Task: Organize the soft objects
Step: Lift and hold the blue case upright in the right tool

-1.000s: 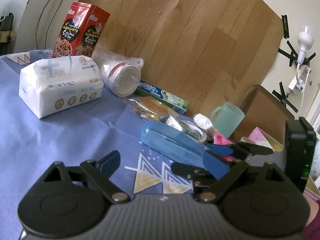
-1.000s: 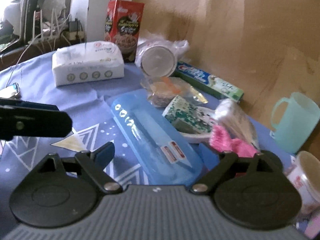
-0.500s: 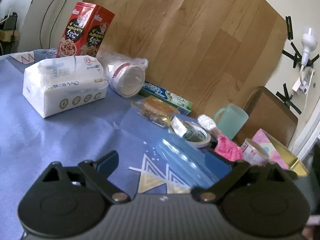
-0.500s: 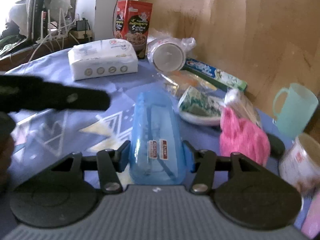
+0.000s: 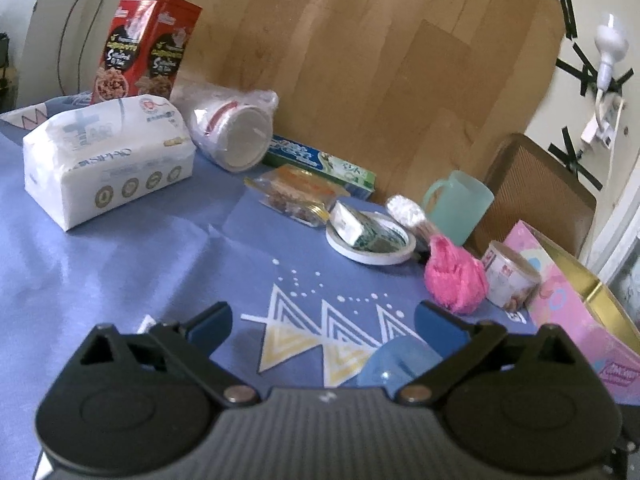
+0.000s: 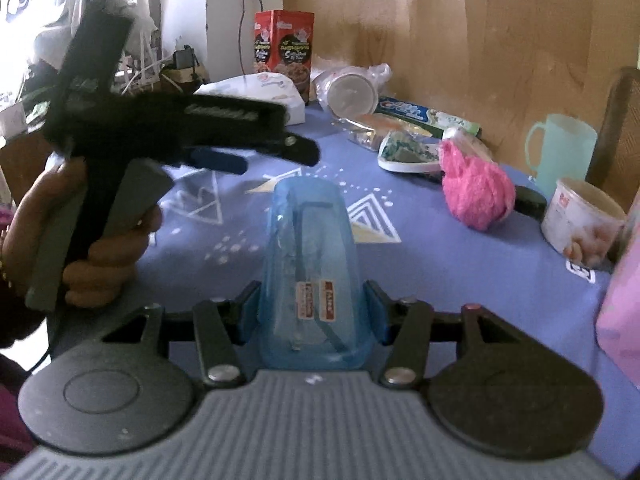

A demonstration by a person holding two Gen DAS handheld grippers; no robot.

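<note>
My right gripper (image 6: 314, 312) is shut on a blue see-through case (image 6: 316, 256), its pads pressing both long sides near the case's near end. In the left wrist view only the case's tip (image 5: 396, 364) shows, low beside the right finger. My left gripper (image 5: 324, 320) is opening wide over the blue cloth, its pads touching nothing. A fluffy pink bundle (image 5: 454, 276) (image 6: 476, 188) lies to the right. A white tissue pack (image 5: 104, 168) (image 6: 256, 88) sits at the far left. A hand (image 6: 100, 240) holds the left gripper's handle.
Along the wooden board stand a red cereal box (image 5: 144, 48), bagged cups (image 5: 236, 136), a toothpaste box (image 5: 320, 160) and a snack packet (image 5: 296, 196). A tape roll (image 5: 372, 248), teal mug (image 5: 460, 208), small tub (image 5: 508, 276) and pink box (image 5: 568, 312) crowd the right.
The right gripper closed on the blue case and drew it back from the middle of the table toward the near edge. The left gripper's fingers spread wider.
</note>
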